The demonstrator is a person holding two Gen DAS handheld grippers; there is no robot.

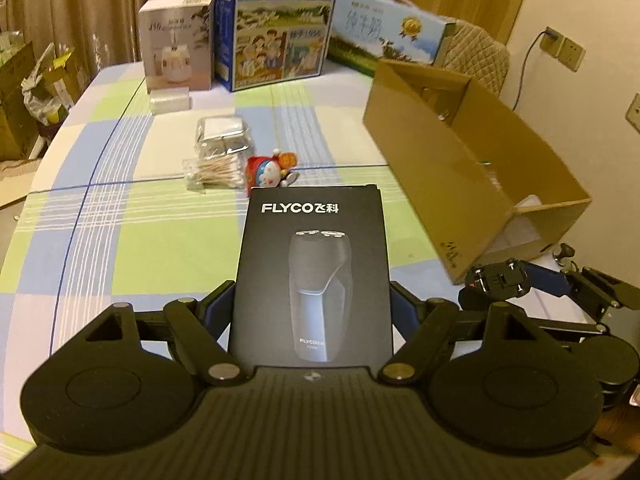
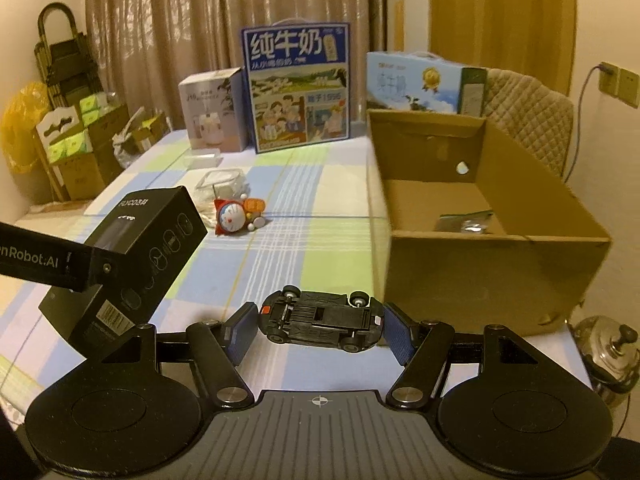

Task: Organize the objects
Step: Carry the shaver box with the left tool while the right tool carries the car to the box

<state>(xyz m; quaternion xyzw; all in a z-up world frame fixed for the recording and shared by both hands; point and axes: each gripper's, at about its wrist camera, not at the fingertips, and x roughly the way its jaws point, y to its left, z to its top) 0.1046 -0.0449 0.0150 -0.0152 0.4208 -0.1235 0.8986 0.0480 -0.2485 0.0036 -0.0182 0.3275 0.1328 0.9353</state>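
Observation:
My left gripper [image 1: 312, 294] is shut on a black FLYCO shaver box [image 1: 316, 240], held upright above the checked tablecloth. In the right wrist view the same box [image 2: 136, 248] hangs tilted at the left, with one left finger [image 2: 76, 264] pressed on its side. My right gripper [image 2: 320, 322] is shut on a small black toy car [image 2: 318, 312], held upside down with its wheels up. That car [image 1: 496, 280] also shows at the right edge of the left wrist view. An open cardboard box [image 2: 500, 272] stands just right of both grippers, with a few small items at its bottom.
On the table [image 1: 160, 208] lie a Doraemon toy [image 1: 272, 170], a pack of cotton swabs [image 1: 212, 172], a clear container [image 1: 224, 136] and a small white pack [image 1: 170, 100]. Milk cartons [image 1: 280, 20] and a pale box [image 1: 176, 44] line the far edge. A kettle [image 2: 608, 352] sits low right.

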